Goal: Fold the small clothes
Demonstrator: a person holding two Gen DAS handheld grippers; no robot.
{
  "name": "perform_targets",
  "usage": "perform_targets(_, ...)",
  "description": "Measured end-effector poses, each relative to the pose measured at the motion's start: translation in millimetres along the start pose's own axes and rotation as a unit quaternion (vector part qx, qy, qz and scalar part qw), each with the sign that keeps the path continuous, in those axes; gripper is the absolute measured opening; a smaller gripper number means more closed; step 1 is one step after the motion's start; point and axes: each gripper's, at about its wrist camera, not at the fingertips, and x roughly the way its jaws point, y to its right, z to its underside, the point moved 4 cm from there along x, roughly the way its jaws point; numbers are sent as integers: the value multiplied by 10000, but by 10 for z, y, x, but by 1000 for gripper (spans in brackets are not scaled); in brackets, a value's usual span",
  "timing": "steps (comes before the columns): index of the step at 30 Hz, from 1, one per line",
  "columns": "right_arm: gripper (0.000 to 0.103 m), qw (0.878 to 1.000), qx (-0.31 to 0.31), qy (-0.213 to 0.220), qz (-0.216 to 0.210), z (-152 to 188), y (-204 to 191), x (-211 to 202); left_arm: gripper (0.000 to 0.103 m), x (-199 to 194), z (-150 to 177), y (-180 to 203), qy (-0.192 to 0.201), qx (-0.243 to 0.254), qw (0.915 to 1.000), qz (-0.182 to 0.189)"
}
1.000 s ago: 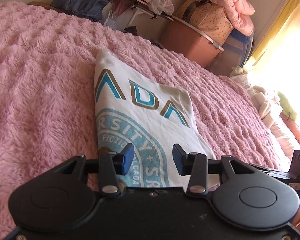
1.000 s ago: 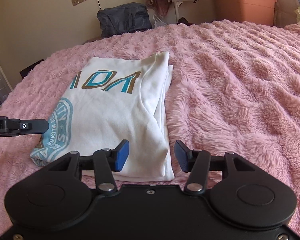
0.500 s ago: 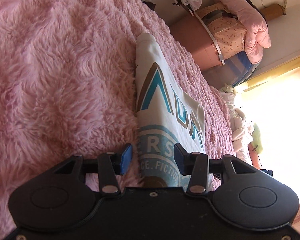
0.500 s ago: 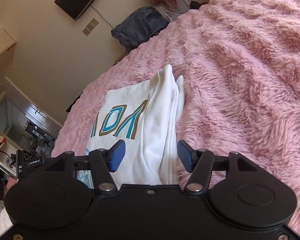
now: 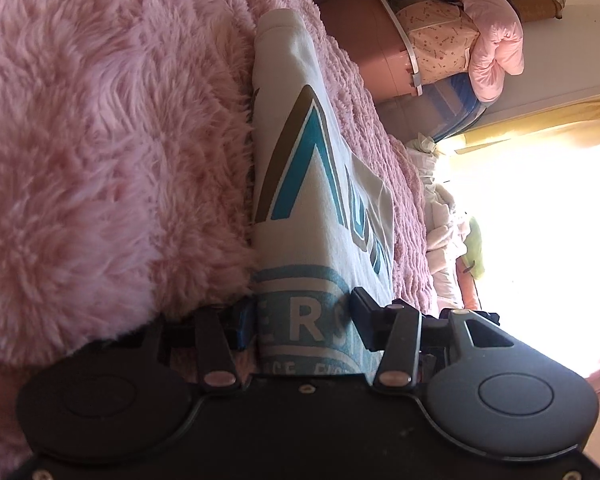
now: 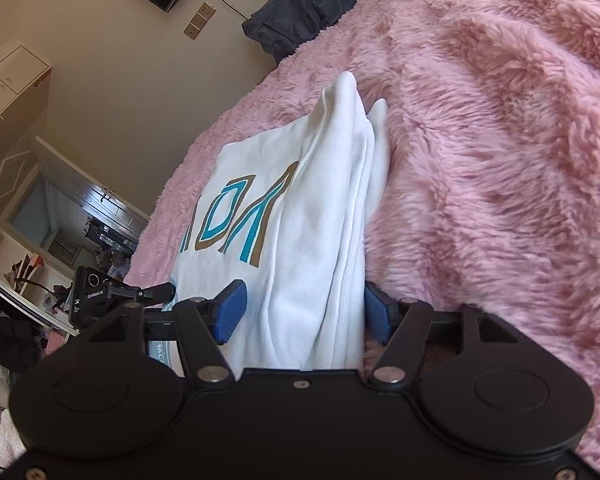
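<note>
1. The white printed shirt, already folded narrow, lies on the pink bed, centre frame in both views.
2. The left gripper and right gripper straddle its near edges; their jaws have just been opening, unclamped.
3. Next: close both, then fold the near end away.

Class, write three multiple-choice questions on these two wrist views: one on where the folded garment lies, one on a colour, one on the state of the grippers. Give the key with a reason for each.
1. Where does the folded white printed sweatshirt lie?
A. On the fluffy pink blanket
B. On a wooden floor
C. In a brown box

2. What colours is its lettering?
A. Red and black
B. Teal and brown
C. Yellow and green

3. How do the left gripper and right gripper stand?
A. Both shut, empty
B. One shut
C. Both open astride the sweatshirt's edges

Key: A, pink pile surrounds the cloth; B, teal letters outlined in brown; C, gaps show beside the blue pads.
</note>
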Motion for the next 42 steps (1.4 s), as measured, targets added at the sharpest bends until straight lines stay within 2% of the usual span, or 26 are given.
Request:
perform_targets(5, 75, 9989, 279, 66, -375, -83, 9, 186, 54, 188, -98, -16, -45, -185, 9997, 176)
perform_targets(7, 75, 9978, 352, 87, -548, -90, -19, 246, 55, 276, -121, -12, -57, -245, 9995, 171)
perform_targets(11, 75, 9973, 474, 124, -550, -102, -66, 331, 54, 356, -164, 60, -60, -334, 9992, 208)
perform_targets(12, 74, 9974, 481, 138, -510, -110, -82, 333, 51, 344, -157, 91, -17, -346, 9989, 307)
perform_targets(13, 71, 9974, 507, 169, -484, -91, -106, 286, 50, 334, -151, 115, -5, -348, 9986, 406)
perform_targets(16, 47, 9964, 691, 173, -452, -73, -155, 188, 46, 234, -120, 217, 72, -302, 9970, 713)
perform_targets(17, 44, 9959, 774, 142, -444, -75, -169, 165, 39, 213, -114, 262, 80, -266, 9972, 689)
perform_targets(19, 42, 9958, 850, 136, -326, -74, -213, 105, 35, 172, -112, 346, 86, -152, 9981, 598)
perform_targets(23, 41, 9976, 647, 205, -156, -127, -464, 4, 34, 20, -147, 531, 197, -31, 9980, 603)
perform_targets(27, 41, 9983, 449, 307, -225, -187, -788, -112, 34, -312, -175, 801, 310, 205, 9967, 724)
perform_targets(34, 41, 9976, 56, 342, -600, -222, -1519, -103, 34, -1134, -113, 1184, 618, 600, 9946, 587)
perform_targets(38, 41, 9961, -100, 264, -835, -108, -1917, 2, 34, -1670, 68, 1227, 773, 756, 9933, 399)
perform_targets(42, 41, 9952, -305, 165, -915, 116, -2236, 123, 35, -2076, 279, 1085, 879, 670, 9936, 247)
